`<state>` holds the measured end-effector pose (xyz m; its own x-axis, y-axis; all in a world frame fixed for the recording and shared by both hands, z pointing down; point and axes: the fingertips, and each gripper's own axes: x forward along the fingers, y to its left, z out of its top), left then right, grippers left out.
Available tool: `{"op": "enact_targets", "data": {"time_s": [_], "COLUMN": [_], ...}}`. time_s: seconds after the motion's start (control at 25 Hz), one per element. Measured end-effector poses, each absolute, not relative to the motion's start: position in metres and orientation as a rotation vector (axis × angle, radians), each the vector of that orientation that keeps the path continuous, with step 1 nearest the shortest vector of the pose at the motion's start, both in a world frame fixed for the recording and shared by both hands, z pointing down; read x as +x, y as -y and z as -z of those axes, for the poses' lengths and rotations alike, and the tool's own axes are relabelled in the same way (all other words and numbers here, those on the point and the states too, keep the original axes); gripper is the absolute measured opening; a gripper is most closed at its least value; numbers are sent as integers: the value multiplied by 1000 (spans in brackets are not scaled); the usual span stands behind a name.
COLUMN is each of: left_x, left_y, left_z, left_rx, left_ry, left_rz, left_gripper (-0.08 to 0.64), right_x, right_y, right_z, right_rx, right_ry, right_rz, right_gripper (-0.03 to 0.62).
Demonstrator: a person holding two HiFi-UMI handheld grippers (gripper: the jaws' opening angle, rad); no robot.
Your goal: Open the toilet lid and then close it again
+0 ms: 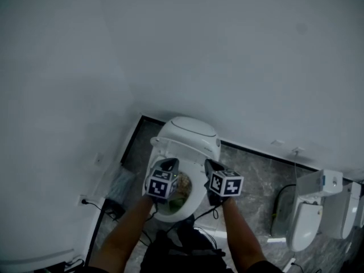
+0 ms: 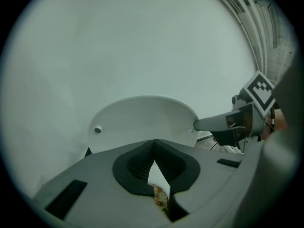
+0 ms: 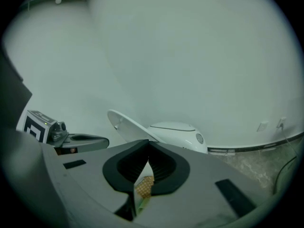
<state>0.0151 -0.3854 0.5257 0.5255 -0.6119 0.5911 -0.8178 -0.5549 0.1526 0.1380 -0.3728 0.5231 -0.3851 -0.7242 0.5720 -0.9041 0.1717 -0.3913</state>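
Observation:
The white toilet (image 1: pixel 190 131) stands against the wall with its lid (image 1: pixel 169 147) raised. In the left gripper view the lid (image 2: pixel 142 122) faces me as an upright white disc; in the right gripper view the lid (image 3: pixel 124 124) shows edge-on beside the tank (image 3: pixel 176 131). Both grippers hover over the open bowl (image 1: pixel 192 198), which holds some green and orange matter. My left gripper (image 1: pixel 169 165) (image 2: pixel 154 145) is shut with nothing in it. My right gripper (image 1: pixel 214 165) (image 3: pixel 148 145) is likewise shut and empty, level with the left and apart from the lid.
A second white toilet (image 1: pixel 307 220) and another white fixture (image 1: pixel 347 209) stand at the right on the dark stone floor. A wall socket (image 1: pixel 83 200) with a cable and a grey object (image 1: pixel 120 186) sit left of the toilet. The pale wall fills the back.

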Motion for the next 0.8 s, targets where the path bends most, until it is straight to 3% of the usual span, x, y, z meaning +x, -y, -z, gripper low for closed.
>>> {"op": "enact_targets", "data": {"time_s": [0.8], "left_x": [-8], "left_y": [361], "left_z": [-530], "left_rx": [2258], "left_ry": [1261], "left_rz": [-739], "left_gripper": [6], "right_x": [187], "right_y": [433], "right_z": [-508], "right_rx": [1635], "right_ry": [2216], "right_rz": [-899], "right_gripper": [11]}}
